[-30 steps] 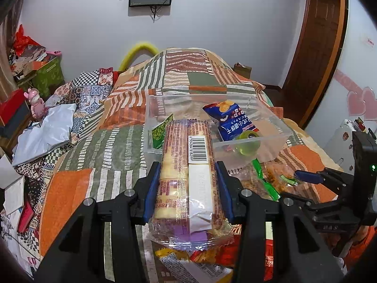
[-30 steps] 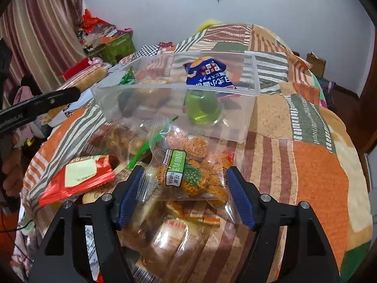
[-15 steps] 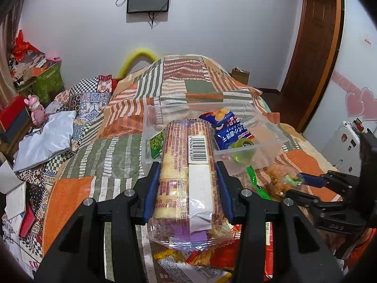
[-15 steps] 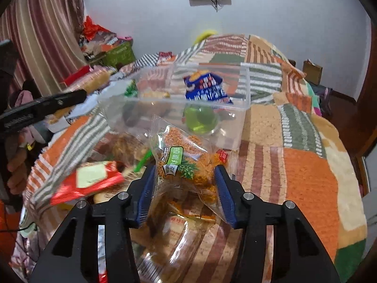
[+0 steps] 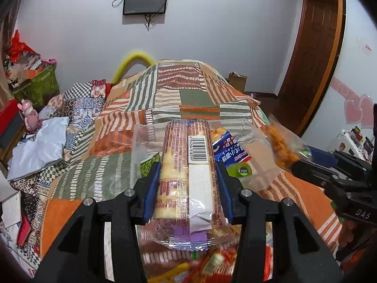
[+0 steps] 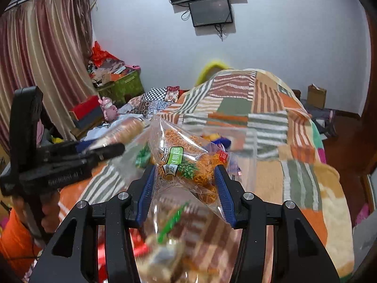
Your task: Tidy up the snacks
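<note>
My left gripper (image 5: 187, 188) is shut on a long cracker pack (image 5: 187, 165) with a barcode label, held above the bed in front of the clear plastic bin (image 5: 141, 146). The bin holds a blue chip bag (image 5: 229, 148), a green jelly cup (image 5: 240, 171) and a green packet (image 5: 148, 165). My right gripper (image 6: 185, 188) is shut on a clear bag of orange noodle snacks (image 6: 186, 162), lifted near the bin's right side; the bag also shows in the left wrist view (image 5: 281, 146). The left gripper shows in the right wrist view (image 6: 103, 149).
Loose snack packets (image 5: 200, 266) lie on the patchwork quilt (image 5: 183, 94) below the grippers. Clutter and a green box (image 5: 40, 85) stand at the left. A wooden door (image 5: 313, 47) is at the right. A monitor (image 5: 146, 0) hangs on the wall.
My right gripper closed on the orange noodle snack bag and lifted it off the pile toward the bin. My left gripper rose a little with the cracker pack.
</note>
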A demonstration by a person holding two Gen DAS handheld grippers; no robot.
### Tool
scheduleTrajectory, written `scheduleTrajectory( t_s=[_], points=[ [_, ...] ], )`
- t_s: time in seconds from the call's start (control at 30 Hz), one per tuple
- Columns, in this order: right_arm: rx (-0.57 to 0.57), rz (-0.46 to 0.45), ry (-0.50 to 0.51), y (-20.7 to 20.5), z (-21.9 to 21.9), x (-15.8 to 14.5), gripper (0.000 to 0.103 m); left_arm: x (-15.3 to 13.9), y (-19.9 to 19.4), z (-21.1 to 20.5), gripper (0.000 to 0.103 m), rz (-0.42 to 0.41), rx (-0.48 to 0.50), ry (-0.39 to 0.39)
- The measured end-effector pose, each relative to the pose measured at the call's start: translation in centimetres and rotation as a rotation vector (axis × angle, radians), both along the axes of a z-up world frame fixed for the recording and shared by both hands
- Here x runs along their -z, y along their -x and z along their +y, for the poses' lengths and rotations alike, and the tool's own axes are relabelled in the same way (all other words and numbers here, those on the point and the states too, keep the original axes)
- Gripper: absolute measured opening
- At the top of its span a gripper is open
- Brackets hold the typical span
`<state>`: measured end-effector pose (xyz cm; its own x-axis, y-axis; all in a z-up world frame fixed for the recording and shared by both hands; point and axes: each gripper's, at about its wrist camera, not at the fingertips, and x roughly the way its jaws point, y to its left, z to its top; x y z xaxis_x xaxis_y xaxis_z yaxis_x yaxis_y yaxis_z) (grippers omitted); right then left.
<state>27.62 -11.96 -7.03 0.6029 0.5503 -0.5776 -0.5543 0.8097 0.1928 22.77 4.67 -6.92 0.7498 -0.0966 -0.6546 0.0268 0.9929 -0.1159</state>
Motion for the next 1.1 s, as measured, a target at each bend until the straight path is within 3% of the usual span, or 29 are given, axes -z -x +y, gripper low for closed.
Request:
scheduleTrajectory(
  t_s=[0.27,0.53,0.83,1.1],
  points=[
    [-0.043,0.060,0.032,-4.6,3.7,1.5,0.047,2.4,-4.5,0.7,0.045,0.076,-0.008,0.015],
    [-0.097,0.145,0.079,-6.8,6.6,4.8,0.047,4.9,-6.9,1.1,0.045,0.112,-0.040,-0.065],
    [-0.125,0.130,0.137,-6.5,7.5,5.6,0.055,5.8,-7.1,1.9,0.045,0.144,-0.048,-0.057],
    [-0.090,0.090,0.165,-5.8,7.0,4.7,0.063,4.3,-4.9,1.6,0.052,0.113,-0.033,-0.062]
  ],
)
